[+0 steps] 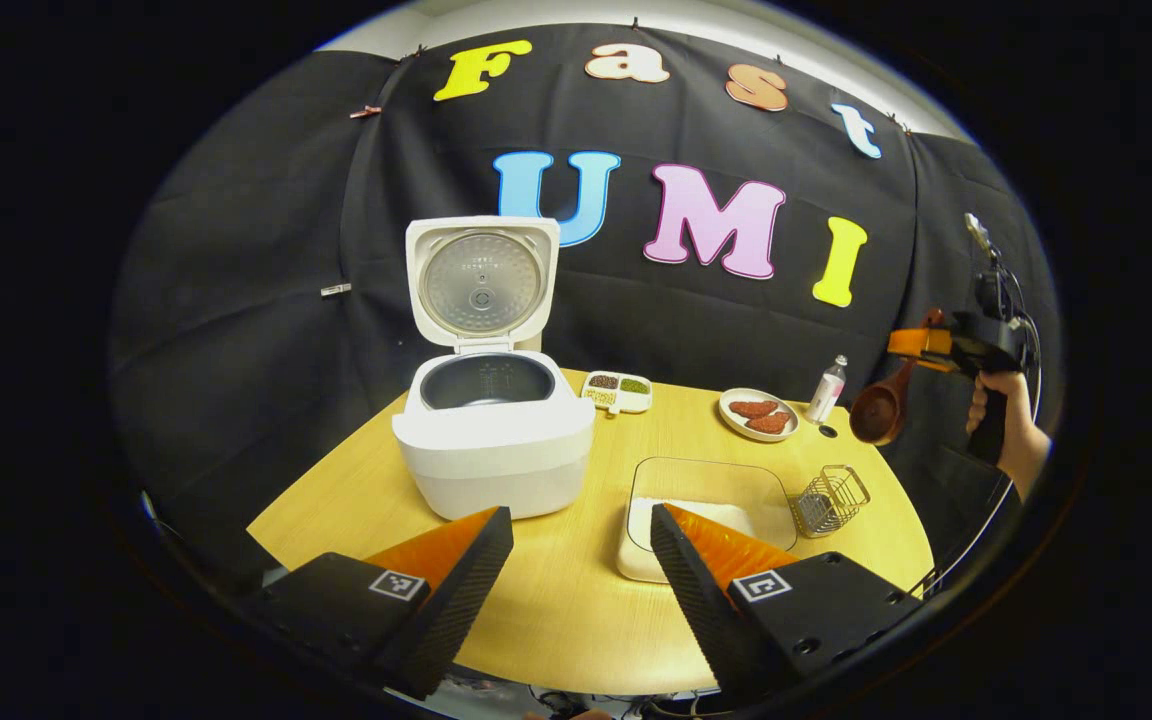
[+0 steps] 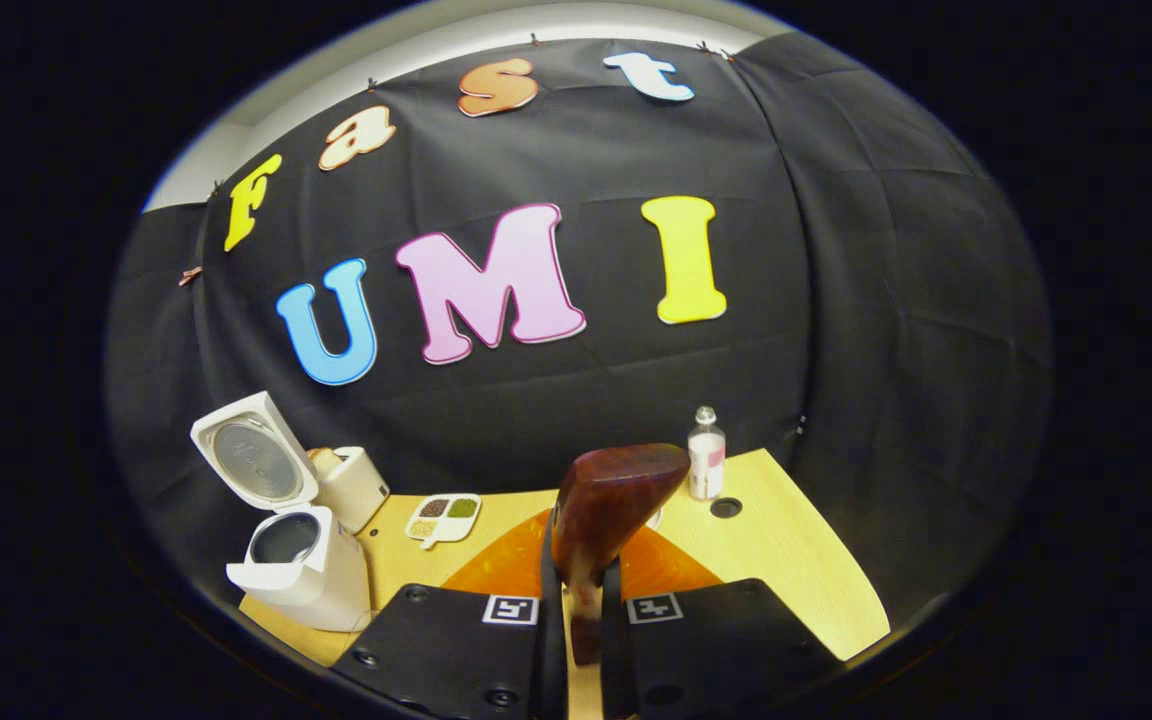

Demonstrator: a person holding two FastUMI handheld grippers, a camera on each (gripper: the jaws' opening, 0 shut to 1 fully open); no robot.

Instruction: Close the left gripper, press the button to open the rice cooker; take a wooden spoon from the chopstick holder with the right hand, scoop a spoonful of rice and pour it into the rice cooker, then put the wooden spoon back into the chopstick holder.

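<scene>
Table [image 1: 576, 620] edge, spoon-holding tongs [image 2: 576, 610] beyond

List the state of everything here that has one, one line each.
rice cooker: lid up, pot empty
wooden spoon: clamped in right gripper, lifted
left gripper: open, holding nothing
chopstick holder: empty
clear tub: uncovered, rice inside
bottle: upright, capped

The left claw [image 1: 581, 560] has broad black housings, each bearing a square black-and-white marker and a round screw hole, as does the right claw [image 2: 584, 625]. In the left gripper view the far unit shows a black pistol-style handle gripped by a bare hand [image 1: 996, 405], with what seem thin cables above.
</scene>
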